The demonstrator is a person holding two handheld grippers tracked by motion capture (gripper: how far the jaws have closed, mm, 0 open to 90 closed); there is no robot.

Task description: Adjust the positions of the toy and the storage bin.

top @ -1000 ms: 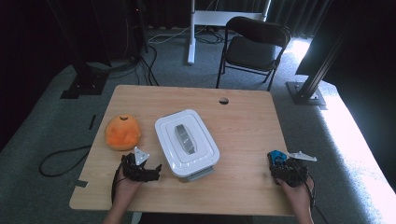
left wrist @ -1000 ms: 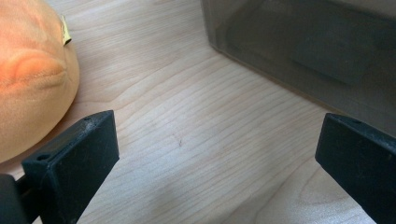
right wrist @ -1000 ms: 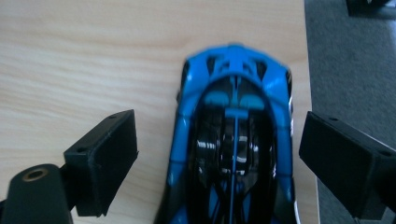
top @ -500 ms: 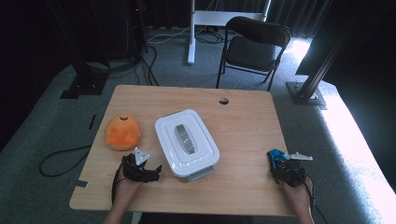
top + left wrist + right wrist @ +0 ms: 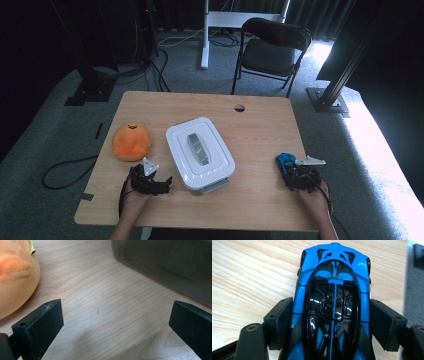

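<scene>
Two grippers: both are resting low over the near edge of the wooden table [image 5: 260, 125], each held in one of the person's hands, forearms entering from the bottom of the high view.
Right gripper [image 5: 331, 322]: it is lying near the table's right edge, pointing away from the person; its jaws have just been closing and are now pressing on both flanks of the blue toy car [image 5: 333, 285].
Blue toy car: it is sitting on the wood at the right side (nose pointing away from the hand), its rear half lying between the pads, well apart from the container.
Left gripper [image 5: 117, 322]: it is hovering at the near left, aimed at the bare wood; its jaws are standing wide apart with nothing between them.
White lidded container [image 5: 200, 152]: it is occupying the table's middle, between the two grippers, its dark side wall showing in the left gripper view just beyond the jaws.
Orange plush toy [image 5: 131, 141]: it is lying left of the container, near the left gripper.
Background: a black folding chair [image 5: 272, 50] is standing on the carpet beyond the far edge.
</scene>
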